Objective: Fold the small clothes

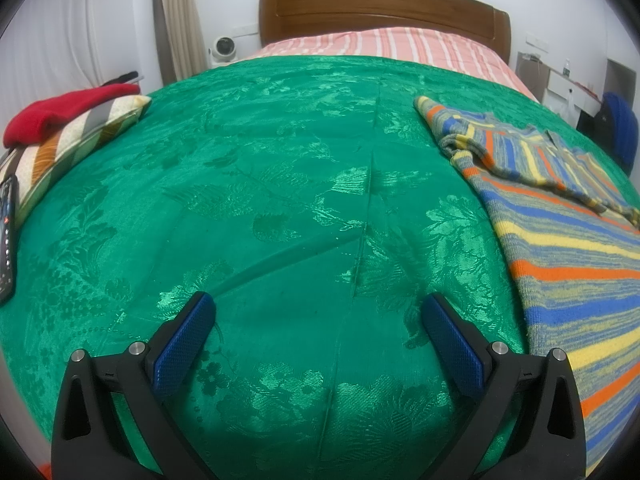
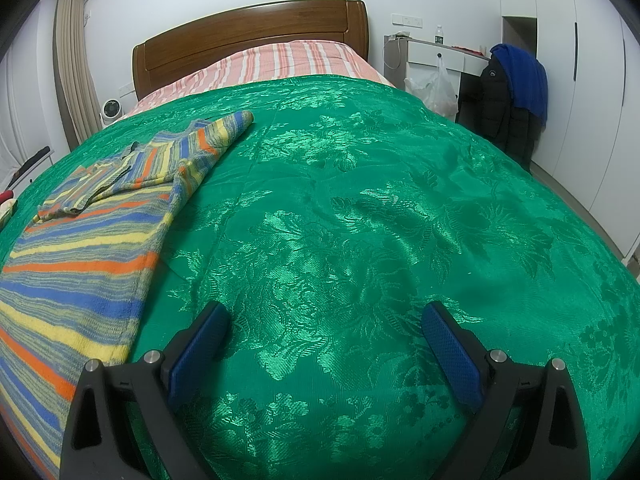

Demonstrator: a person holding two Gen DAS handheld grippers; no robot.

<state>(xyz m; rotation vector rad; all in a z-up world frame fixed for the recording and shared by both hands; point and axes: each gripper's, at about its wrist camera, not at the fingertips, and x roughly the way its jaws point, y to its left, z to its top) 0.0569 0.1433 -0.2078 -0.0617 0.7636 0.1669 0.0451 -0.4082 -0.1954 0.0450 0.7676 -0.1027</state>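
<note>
Covering nearly the whole bed was a glossy green bedspread (image 1: pixel 280 200), a satin-like damask woven with leaves and flowers that caught the light in pale patches, with a long seam and a few shallow creases running through it. Beyond its far edge showed a strip of pink-and-white striped sheet (image 1: pixel 384 42), matte and flat, and behind that a curved wooden headboard (image 1: pixel 380 8), dark brown and polished. On the spread lay the striped knit sweater (image 2: pixel 92 216), a soft, slightly fuzzy garment banded in orange, blue, yellow and grey; it stretched lengthwise between the two grippers, its body spread flat toward the near edge and its sleeves folded in across the upper part, one narrow rounded cuff end pointing toward the headboard. At the left edge of the bed rested a plump striped cushion (image 1: pixel 80 136) with a soft red cloth (image 1: pixel 60 112) bundled on top, and just beside it a dark remote control (image 1: pixel 8 236) with small buttons. A dark padded jacket (image 2: pixel 500 100) with a blue cloth (image 2: pixel 524 76) draped over it hung off to the right by a white desk. The left gripper (image 1: pixel 318 314) hovered over bare bedspread, its black arms ending in blue, finely dimpled pads spread wide with nothing between them. The right gripper (image 2: pixel 326 322) hung likewise, fingers wide apart and empty, the sweater's hem edge just beside its left finger.
</note>
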